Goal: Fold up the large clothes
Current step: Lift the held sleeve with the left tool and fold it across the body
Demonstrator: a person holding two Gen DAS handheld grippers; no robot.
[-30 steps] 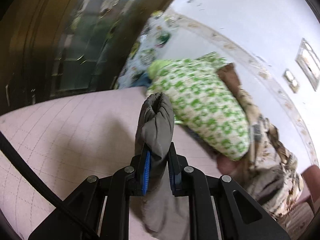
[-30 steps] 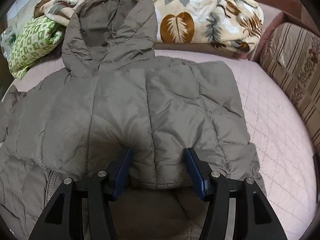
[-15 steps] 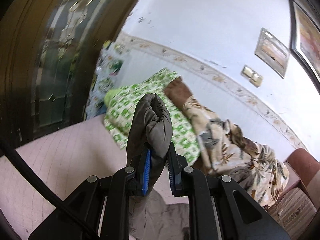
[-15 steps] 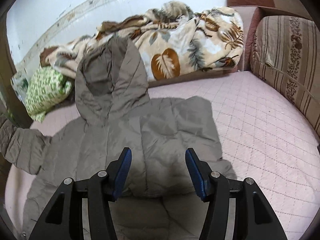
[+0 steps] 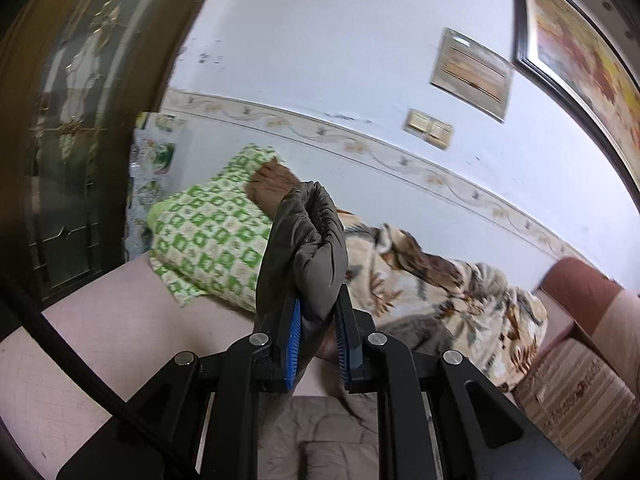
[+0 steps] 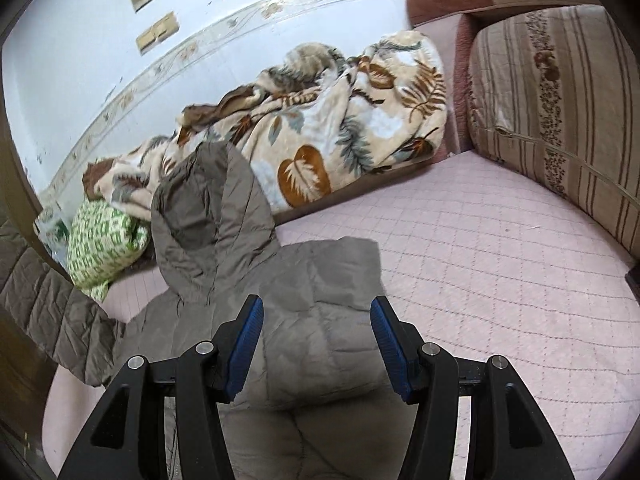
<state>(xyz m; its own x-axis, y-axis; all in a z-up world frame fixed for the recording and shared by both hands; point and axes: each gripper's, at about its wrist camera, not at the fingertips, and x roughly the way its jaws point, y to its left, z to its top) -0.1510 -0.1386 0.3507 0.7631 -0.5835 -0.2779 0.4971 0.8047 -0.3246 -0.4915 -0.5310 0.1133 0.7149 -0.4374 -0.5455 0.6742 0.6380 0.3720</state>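
Left hand-held gripper (image 5: pixel 317 328) clenching jacket sleeve (image 5: pixel 306 248) (lifted), right hand-held gripper (image 6: pixel 316 334) released

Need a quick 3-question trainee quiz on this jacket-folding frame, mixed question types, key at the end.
1. True or false: the left gripper is shut on the sleeve cuff of the grey jacket.
2. Multiple choice: the right gripper is A) shut on the hood, B) open with no pad pressing the jacket, C) holding the green pillow.
3. Fill in: the hood lies against the leaf-print ____.

Key: 1 true; 2 B; 3 blanket.
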